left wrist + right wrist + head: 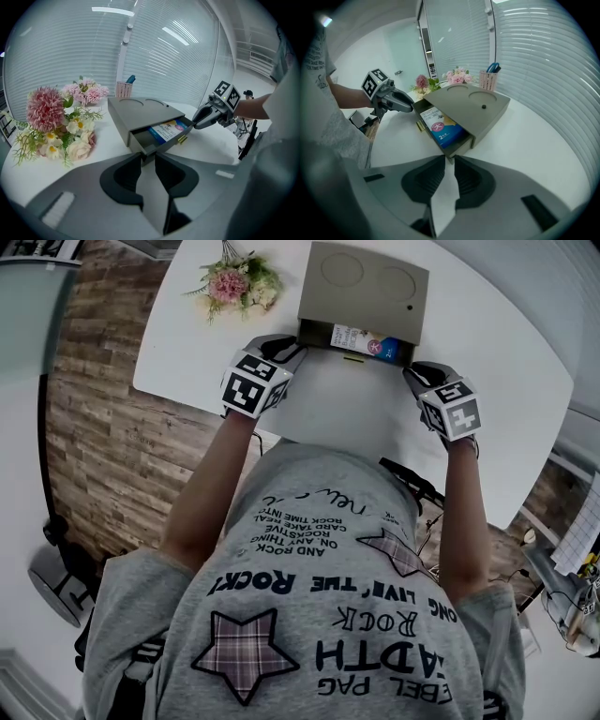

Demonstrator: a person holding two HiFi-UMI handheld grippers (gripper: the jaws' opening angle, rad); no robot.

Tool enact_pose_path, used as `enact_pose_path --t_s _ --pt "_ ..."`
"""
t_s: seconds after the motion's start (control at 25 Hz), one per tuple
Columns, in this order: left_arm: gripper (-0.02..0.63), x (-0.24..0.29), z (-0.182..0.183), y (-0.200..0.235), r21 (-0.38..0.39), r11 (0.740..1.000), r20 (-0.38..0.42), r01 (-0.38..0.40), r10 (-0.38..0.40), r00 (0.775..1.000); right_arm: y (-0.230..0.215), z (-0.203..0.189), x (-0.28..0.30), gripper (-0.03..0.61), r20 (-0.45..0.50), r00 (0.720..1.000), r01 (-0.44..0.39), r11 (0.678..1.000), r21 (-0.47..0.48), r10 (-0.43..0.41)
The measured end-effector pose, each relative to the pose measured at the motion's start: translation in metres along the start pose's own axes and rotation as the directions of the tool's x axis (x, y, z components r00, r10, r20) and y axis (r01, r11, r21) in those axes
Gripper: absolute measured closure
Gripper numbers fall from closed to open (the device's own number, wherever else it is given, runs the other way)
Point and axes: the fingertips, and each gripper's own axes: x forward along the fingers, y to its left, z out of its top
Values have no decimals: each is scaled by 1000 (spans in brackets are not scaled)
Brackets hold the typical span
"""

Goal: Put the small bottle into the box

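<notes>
The grey box [366, 282] stands on the white table [356, 427] with its drawer [140, 143] pulled out. A blue and white carton [361, 340] lies flat inside the drawer; I see no bare bottle. My left gripper [292, 349] is at the drawer's left front corner. Its jaws stand a little apart, and the corner pokes between their tips [146, 158]. My right gripper [413, 372] is at the right front corner [450, 157], with a narrow gap between its jaws. Neither gripper holds anything. A brass knob [182, 138] sits on the drawer's front.
A bunch of pink and cream flowers [234, 285] lies on the table left of the box. A pink pen holder [487, 79] stands behind the box by the blinds. The table's near edge runs just in front of the person's body.
</notes>
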Motion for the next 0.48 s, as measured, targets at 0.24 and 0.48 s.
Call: enact_pose_path --t_s 0.24,0.48 --pt "509 3 4 3 -11 1000 -5 -1 0 1000 -6 4 1 512 3 1000 20 1000 0 -20" --pt "509 4 6 5 -19 1000 -3 -13 13 1000 -8 7 1 512 15 999 36 999 12 -36"
